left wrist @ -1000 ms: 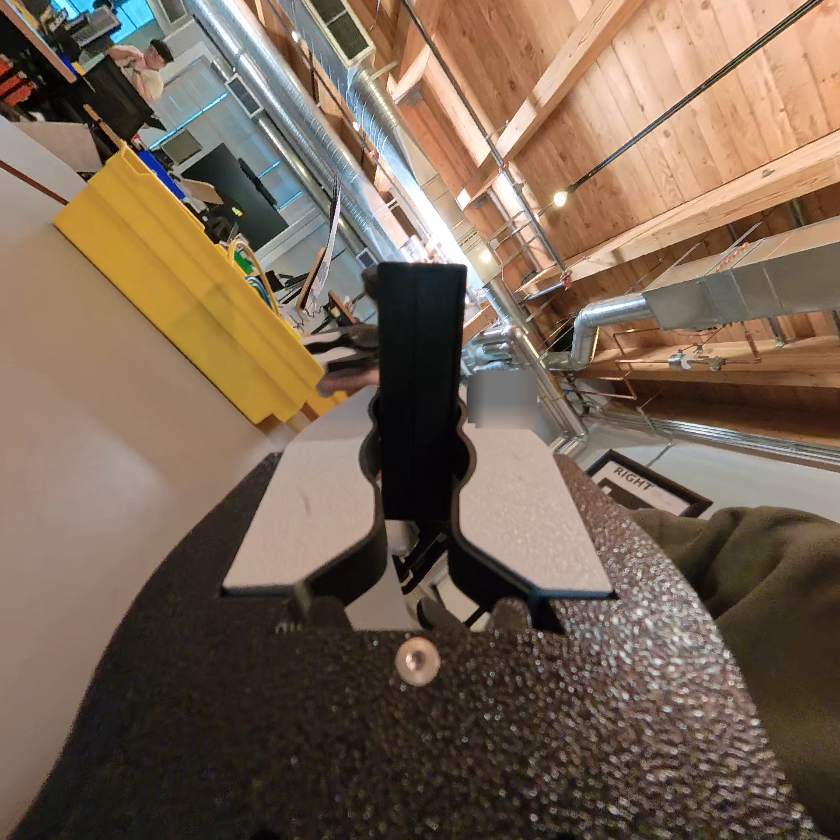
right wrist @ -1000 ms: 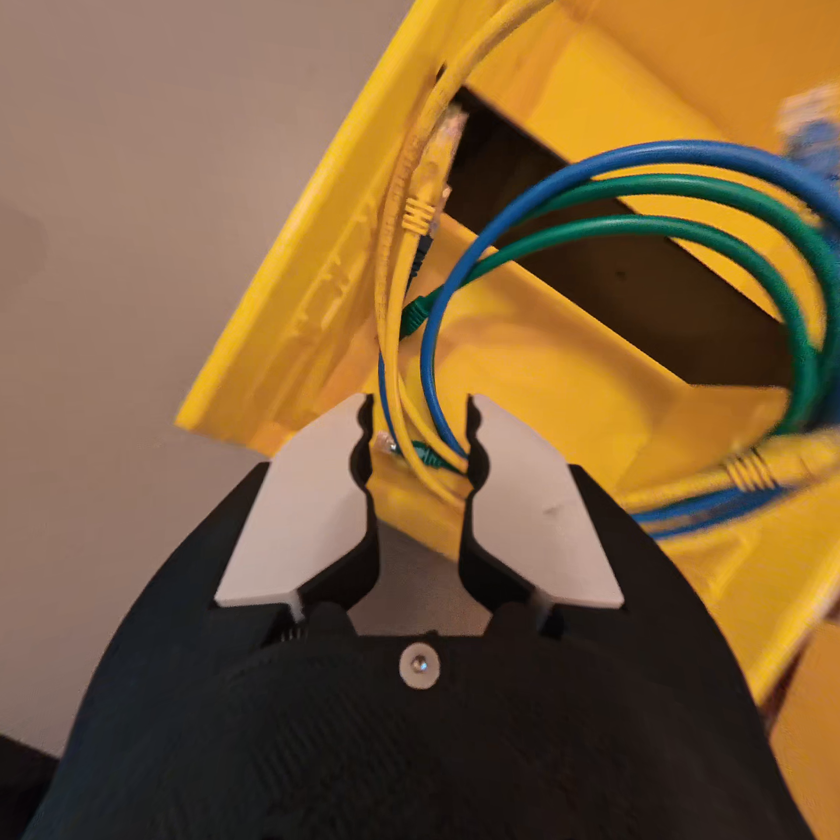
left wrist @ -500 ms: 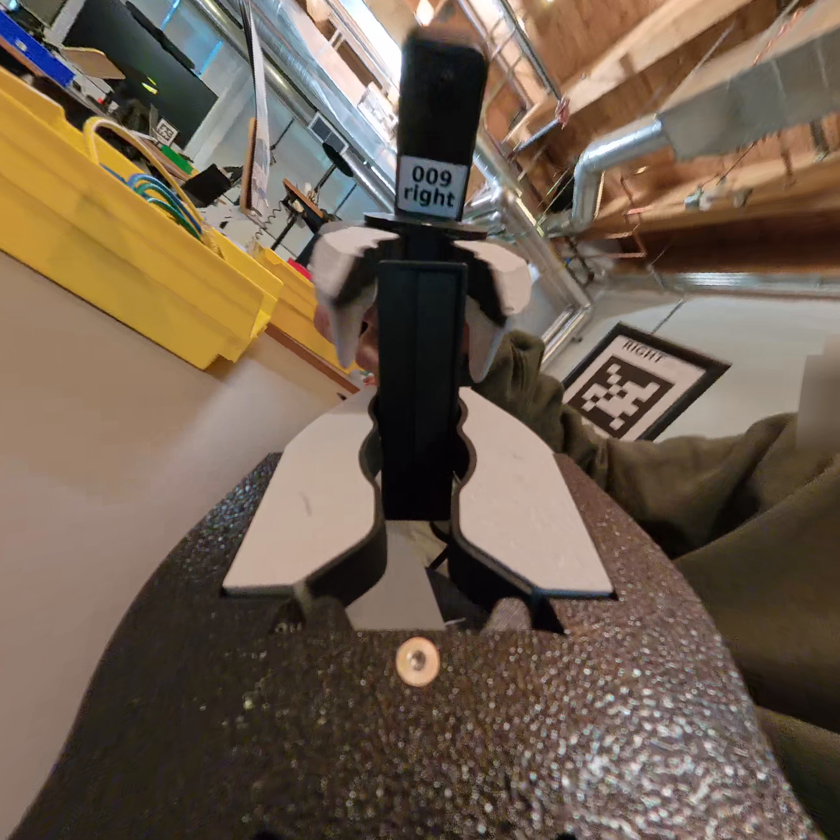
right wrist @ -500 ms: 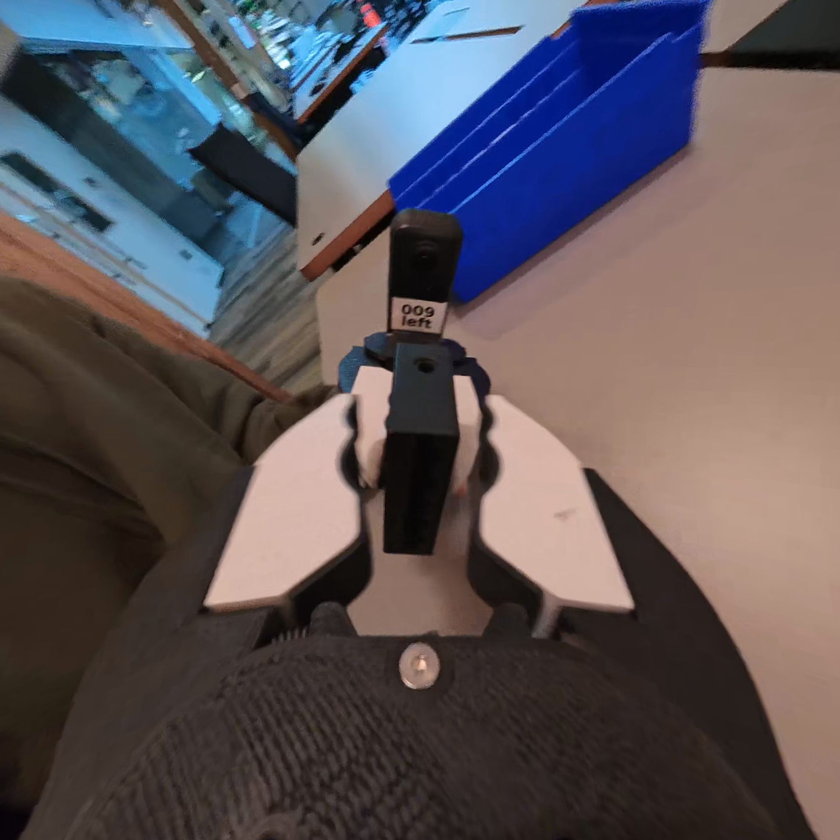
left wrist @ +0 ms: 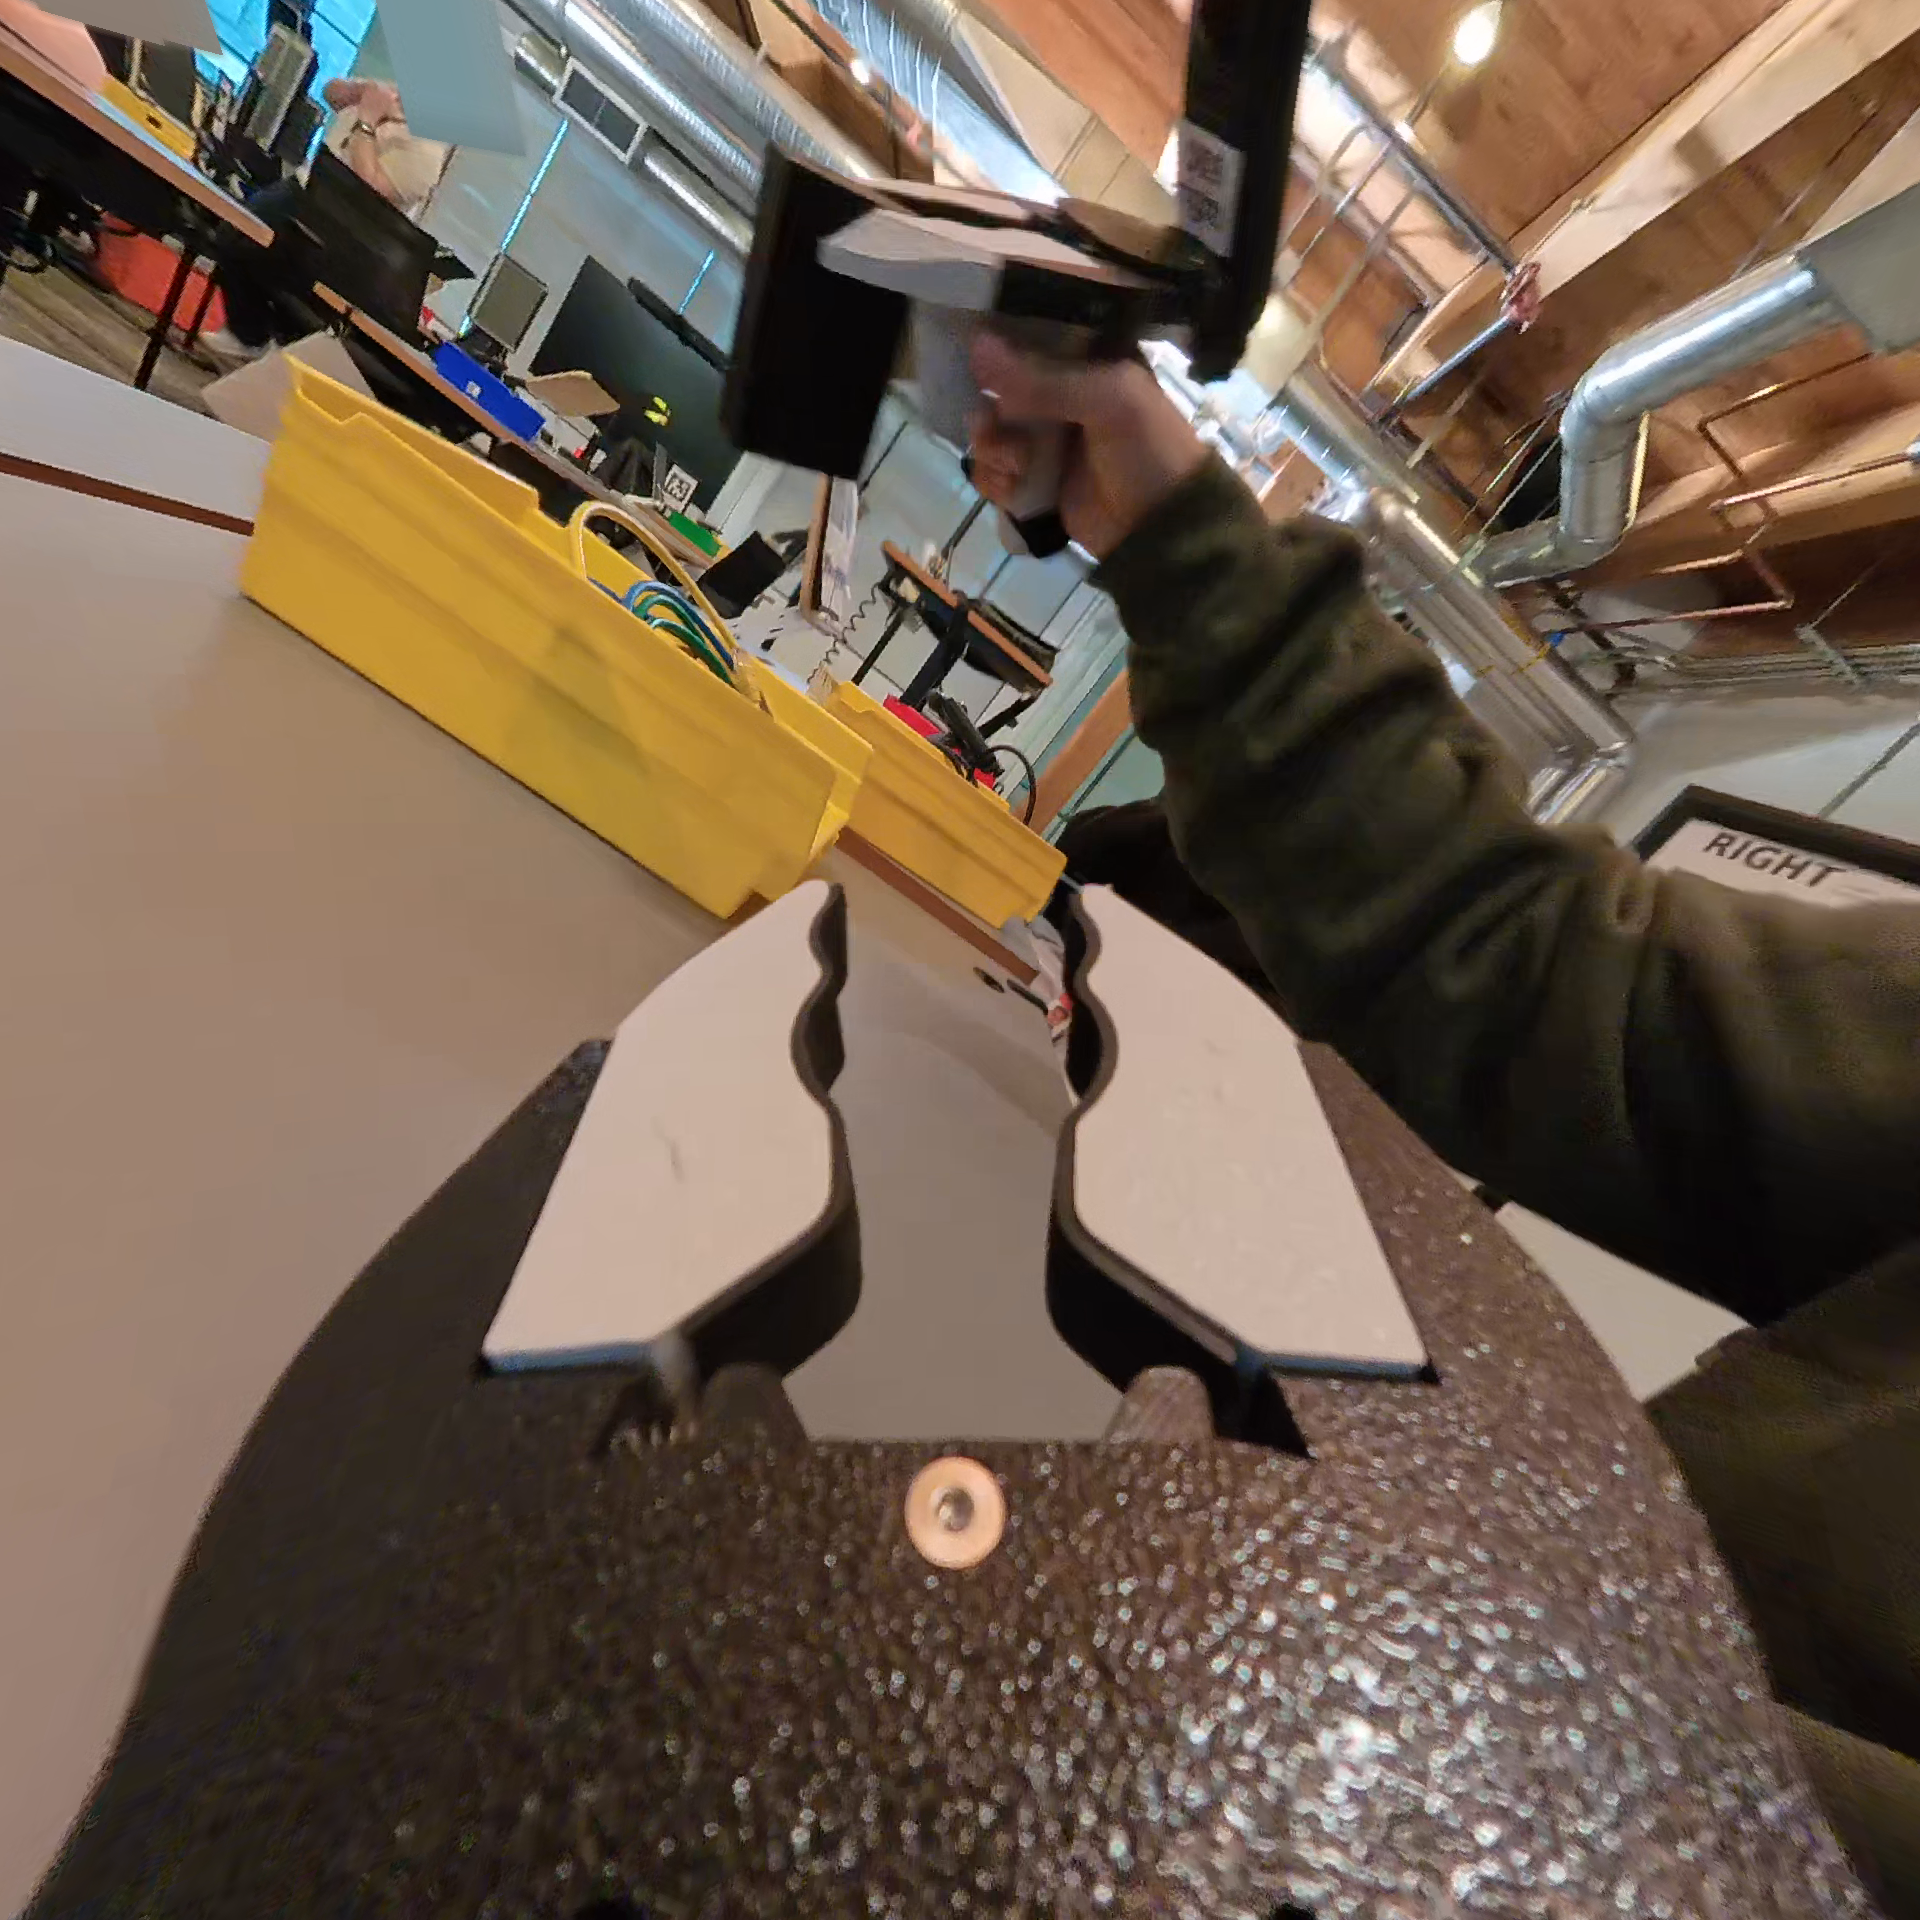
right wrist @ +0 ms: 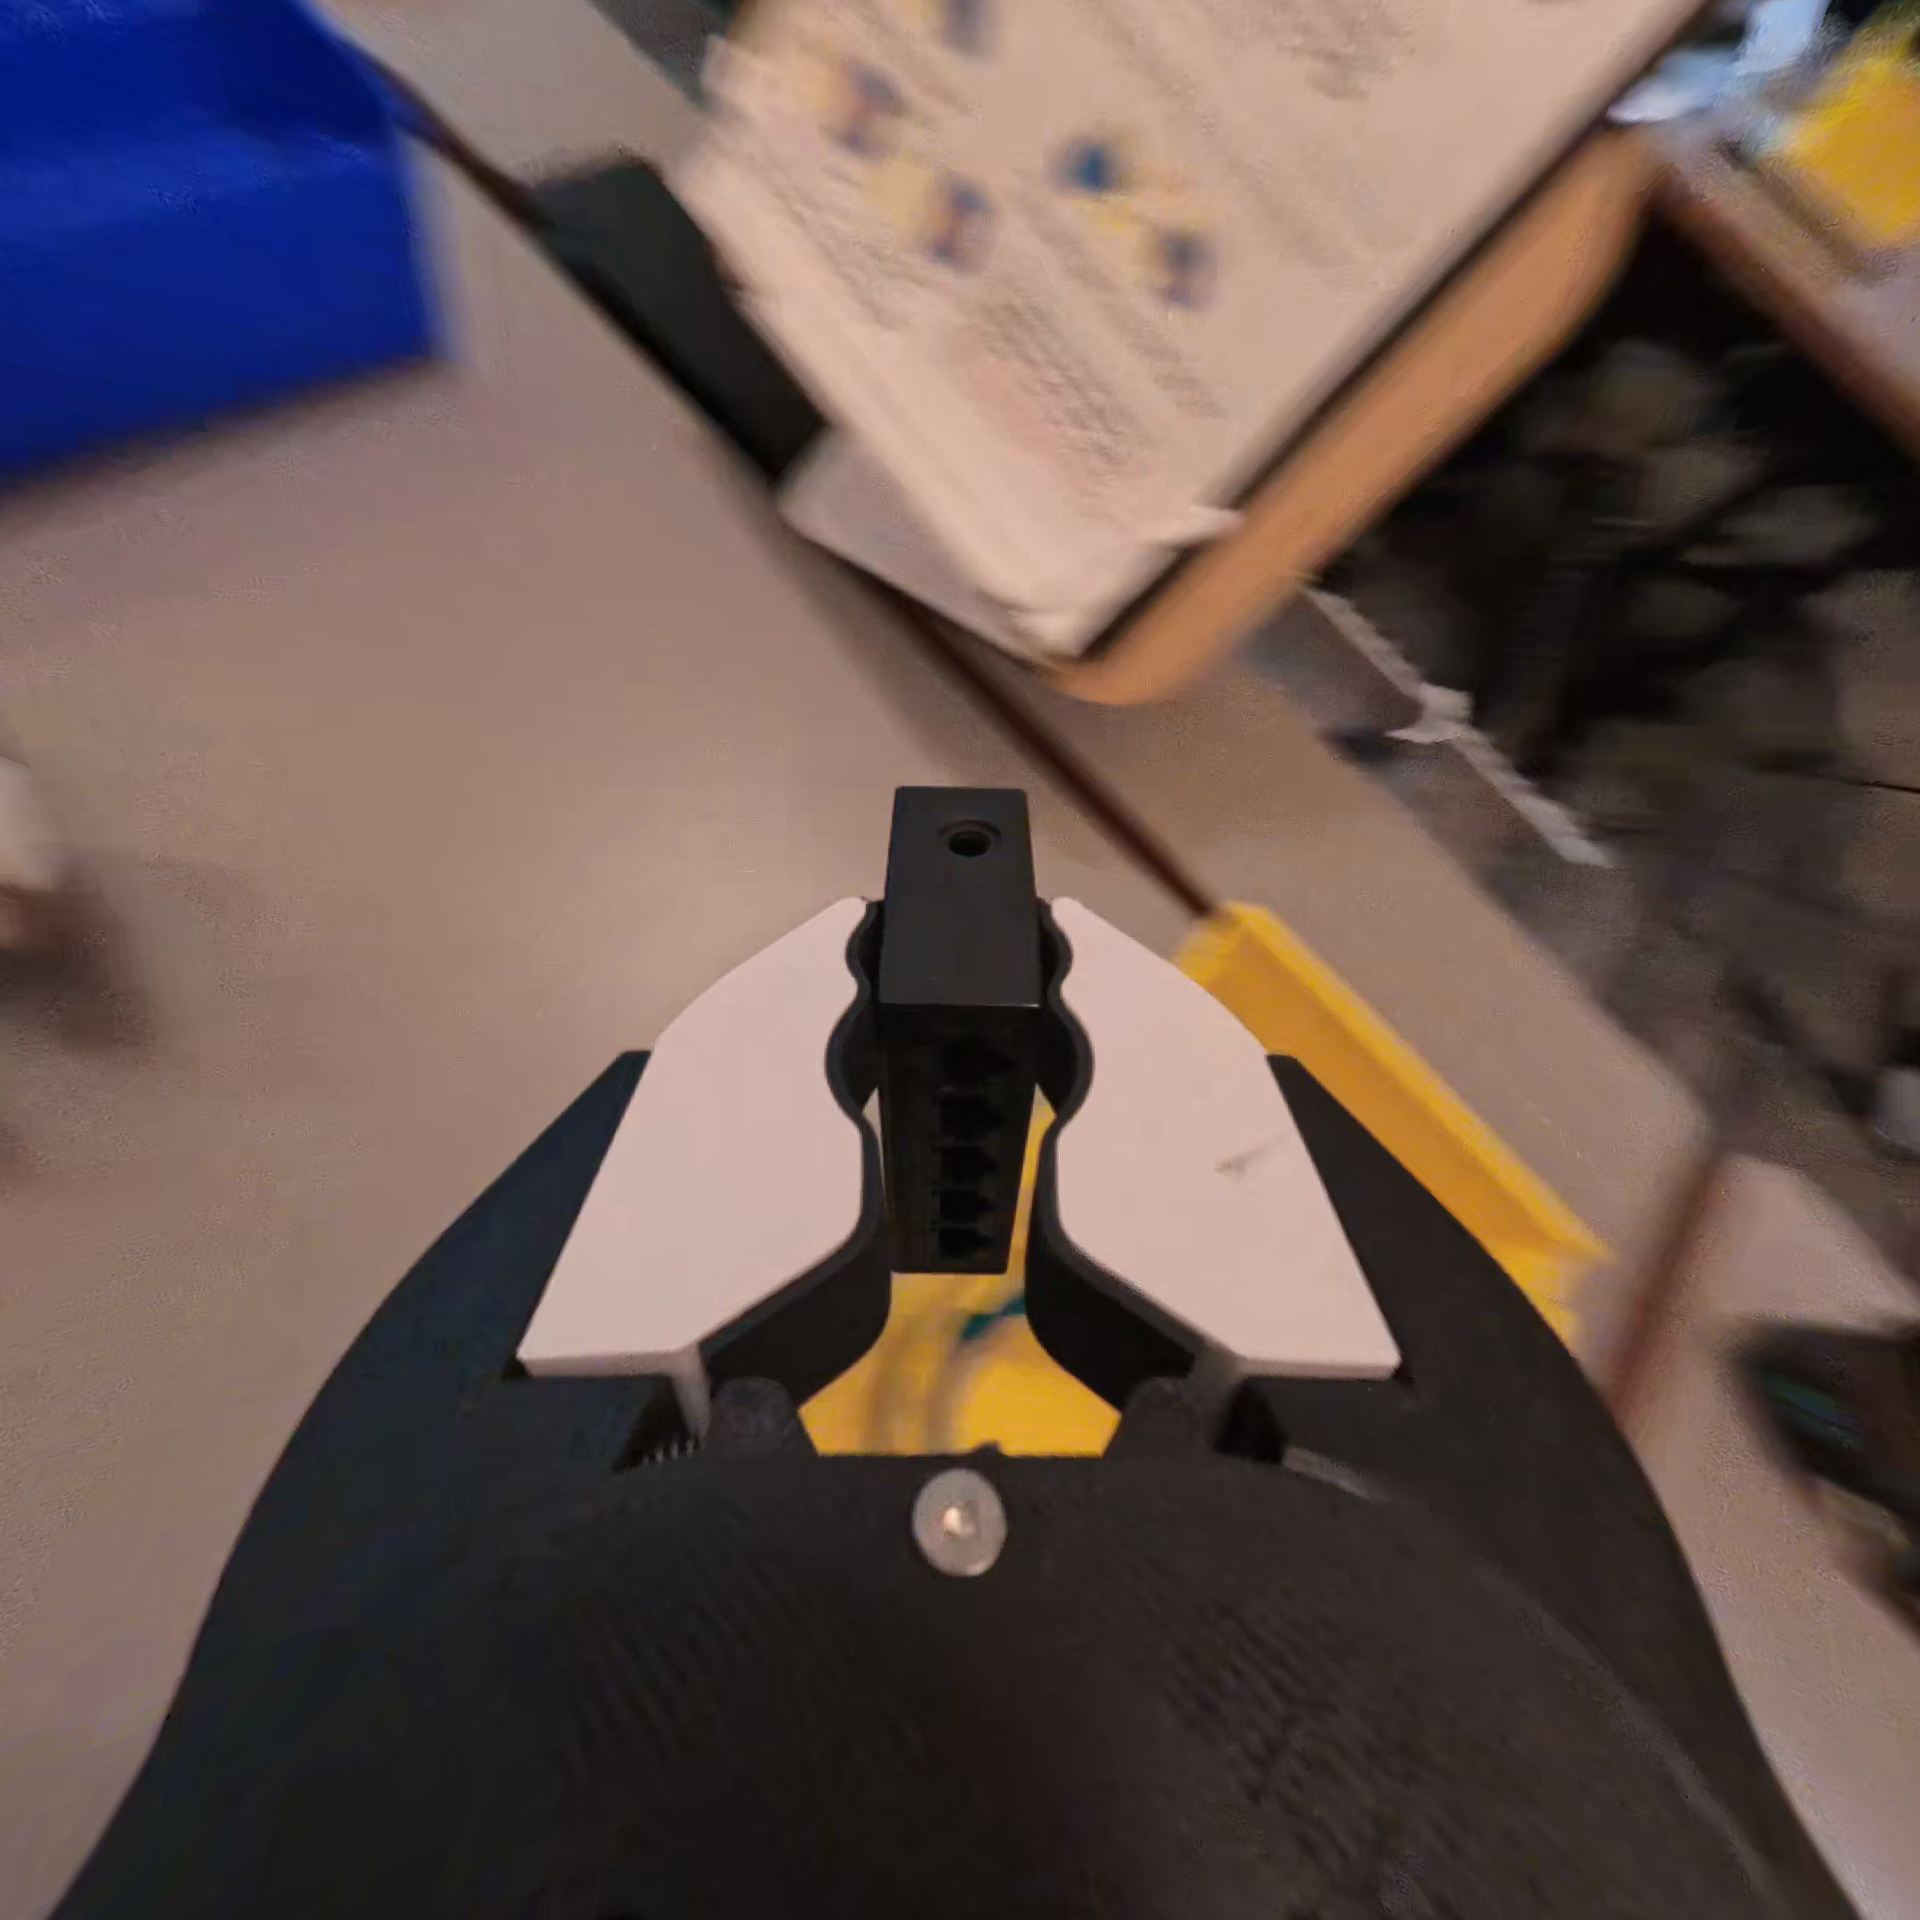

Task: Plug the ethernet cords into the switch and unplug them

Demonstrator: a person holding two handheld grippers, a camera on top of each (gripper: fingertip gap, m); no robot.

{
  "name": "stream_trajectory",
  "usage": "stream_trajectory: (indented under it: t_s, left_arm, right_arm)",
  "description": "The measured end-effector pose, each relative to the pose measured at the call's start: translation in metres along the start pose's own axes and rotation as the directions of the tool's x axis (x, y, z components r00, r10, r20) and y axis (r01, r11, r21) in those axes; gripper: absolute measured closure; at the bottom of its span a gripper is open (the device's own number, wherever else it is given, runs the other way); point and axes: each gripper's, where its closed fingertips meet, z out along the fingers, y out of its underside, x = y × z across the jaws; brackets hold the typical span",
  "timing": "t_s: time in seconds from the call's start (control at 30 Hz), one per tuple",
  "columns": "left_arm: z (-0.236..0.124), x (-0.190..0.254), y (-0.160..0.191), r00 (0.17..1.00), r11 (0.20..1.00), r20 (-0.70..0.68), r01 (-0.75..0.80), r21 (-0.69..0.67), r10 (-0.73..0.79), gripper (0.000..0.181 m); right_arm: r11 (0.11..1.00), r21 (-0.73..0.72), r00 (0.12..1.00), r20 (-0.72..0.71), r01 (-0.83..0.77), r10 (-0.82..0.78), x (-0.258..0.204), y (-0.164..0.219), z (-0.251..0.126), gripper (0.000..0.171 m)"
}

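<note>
Big beige tabletop (left wrist: 208, 935) fills the left wrist view, with a long yellow plastic bin (left wrist: 520, 665) lying on it. Coiled blue, green and yellow ethernet cords (left wrist: 665, 613) sit inside that bin, none plugged in yet. The left gripper (left wrist: 951, 935) hangs above the table, fingers apart, nothing between them. The right gripper (right wrist: 961, 935) is clamped on the small black rectangular switch (right wrist: 958, 1029), port row facing the camera. That block looks rigid and light, best held by its flat sides. The cords look springy; I'd pinch just behind the plug boot.
</note>
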Motion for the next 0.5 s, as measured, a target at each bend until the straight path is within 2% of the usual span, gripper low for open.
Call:
stream_trajectory:
  t_s: [0.07,0.17,0.23,0.33,0.5]
  left_arm:
    - [-0.002,0.001,-0.003,1.0,0.999,-0.016,0.009,0.031,-0.009,0.148]
    - [-0.003,0.002,-0.003,0.999,0.999,-0.031,-0.018,0.032,0.019,0.153]
    - [-0.002,0.002,0.001,0.998,0.998,-0.021,-0.06,0.002,0.06,0.153]
    - [0.001,-0.003,0.012,0.993,0.991,0.005,-0.116,-0.072,0.117,0.151]
    - [0.004,0.0,0.023,0.99,0.98,-0.018,-0.139,-0.141,0.138,0.151]
  right_arm:
    - [0.981,-0.142,0.968,-0.196,0.132,-0.158,0.072,0.012,0.005,0.144]
    - [0.872,-0.424,0.921,-0.182,0.244,-0.346,0.124,0.051,0.029,0.144]
    - [0.787,-0.545,0.901,-0.122,0.29,-0.416,0.136,0.076,0.051,0.144]
    - [0.691,-0.632,0.878,-0.036,0.35,-0.478,0.136,0.106,0.085,0.143]
    - [0.668,-0.651,0.888,0.02,0.36,-0.459,0.126,0.134,0.113,0.144]
